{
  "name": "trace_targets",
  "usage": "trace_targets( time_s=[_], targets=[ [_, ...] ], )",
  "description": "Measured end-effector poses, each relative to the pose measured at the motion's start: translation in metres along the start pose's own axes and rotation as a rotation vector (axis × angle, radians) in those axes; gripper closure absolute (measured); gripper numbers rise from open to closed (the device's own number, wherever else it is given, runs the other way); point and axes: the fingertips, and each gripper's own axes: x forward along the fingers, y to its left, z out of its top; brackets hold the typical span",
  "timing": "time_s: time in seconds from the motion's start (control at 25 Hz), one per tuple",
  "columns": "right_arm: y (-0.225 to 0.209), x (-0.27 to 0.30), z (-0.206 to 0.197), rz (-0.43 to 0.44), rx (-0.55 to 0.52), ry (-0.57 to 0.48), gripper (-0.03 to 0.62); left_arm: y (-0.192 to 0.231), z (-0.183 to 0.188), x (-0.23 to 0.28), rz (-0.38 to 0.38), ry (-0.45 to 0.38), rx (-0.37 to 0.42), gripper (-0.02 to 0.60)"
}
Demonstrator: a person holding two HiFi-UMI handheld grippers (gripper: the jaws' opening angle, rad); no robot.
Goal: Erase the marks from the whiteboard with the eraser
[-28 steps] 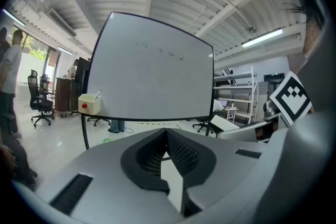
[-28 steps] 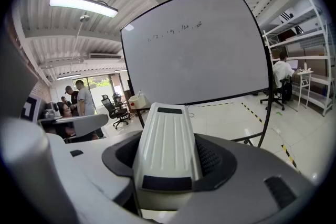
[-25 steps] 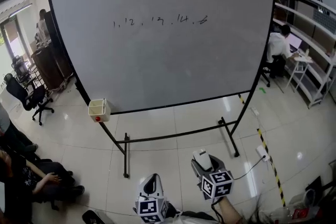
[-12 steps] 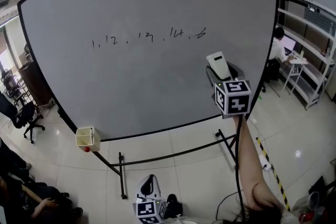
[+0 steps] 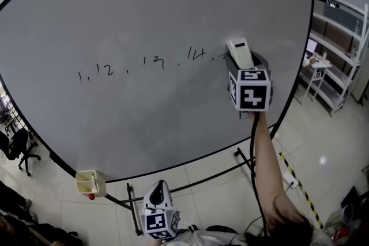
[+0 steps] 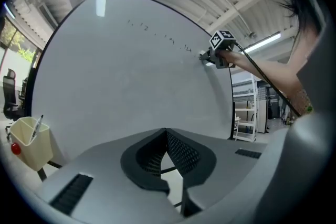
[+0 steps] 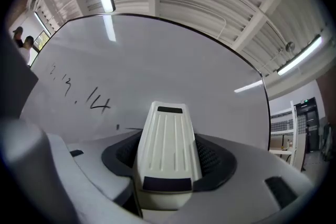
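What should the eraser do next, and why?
Probably slide left along the whiteboard. The right gripper holds the eraser at the right end of the row of marks, and all the marks to its left are unwiped.

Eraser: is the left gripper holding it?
No, the eraser is clamped in the right gripper; the left gripper is shut on nothing.

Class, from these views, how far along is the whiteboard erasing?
Done: right tool grips the white plastic eraser. In hand: eraser held at the row's right end on the large whiteboard. To do: black marker marks show unwiped; left tool idle, shut.
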Motion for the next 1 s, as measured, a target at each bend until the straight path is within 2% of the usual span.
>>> trace_targets(
  time_s=[0.12, 0.2, 0.24, 0.4, 0.48, 0.56, 0.64, 0.72, 0.8, 0.92, 1.0],
  targets=[
    [0.058, -0.012, -0.009, 0.06, -0.101, -0.028, 0.307, 0.006, -0.005, 0.012, 0.019, 0.017, -0.039, 0.597],
    [0.069, -0.012, -0.013, 0.073, -0.19, -0.044, 0.307, 0.005, -0.005, 0.017, 0.026, 0.015, -0.055, 0.597],
    [0.059, -0.009, -0.015, 0.078, -0.177, -0.04, 0.307, 0.003, -0.004, 0.018, 0.028, 0.013, -0.058, 0.597],
    [-0.033, 0.009, -0.019, 0.009, 0.106, 0.004, 0.309, -0.002, -0.004, 0.014, 0.054, 0.018, -0.078, 0.597],
    [-0.036, 0.009, -0.018, 0.01, 0.12, 0.015, 0.309, -0.004, -0.009, 0.01, 0.068, 0.037, -0.079, 0.597],
    [0.009, -0.001, -0.016, 0.073, 0.028, 0.011, 0.309, -0.007, -0.015, 0.008, 0.078, 0.055, -0.082, 0.597],
    [0.062, -0.011, -0.018, 0.132, -0.124, -0.006, 0.309, -0.011, -0.015, 0.011, 0.084, 0.056, -0.09, 0.597],
    [0.076, -0.012, -0.022, 0.151, -0.207, -0.008, 0.309, -0.018, -0.011, 0.012, 0.081, 0.041, -0.093, 0.597],
    [0.044, -0.006, -0.025, 0.138, -0.113, 0.021, 0.309, -0.022, -0.006, 0.01, 0.082, 0.023, -0.093, 0.597],
    [-0.035, 0.01, -0.038, 0.039, 0.093, 0.069, 0.309, -0.022, -0.007, 0.005, 0.094, 0.025, -0.093, 0.597],
    [-0.045, 0.01, -0.044, 0.044, 0.152, 0.082, 0.309, -0.019, -0.013, 0.0, 0.105, 0.045, -0.093, 0.597]
  ],
)
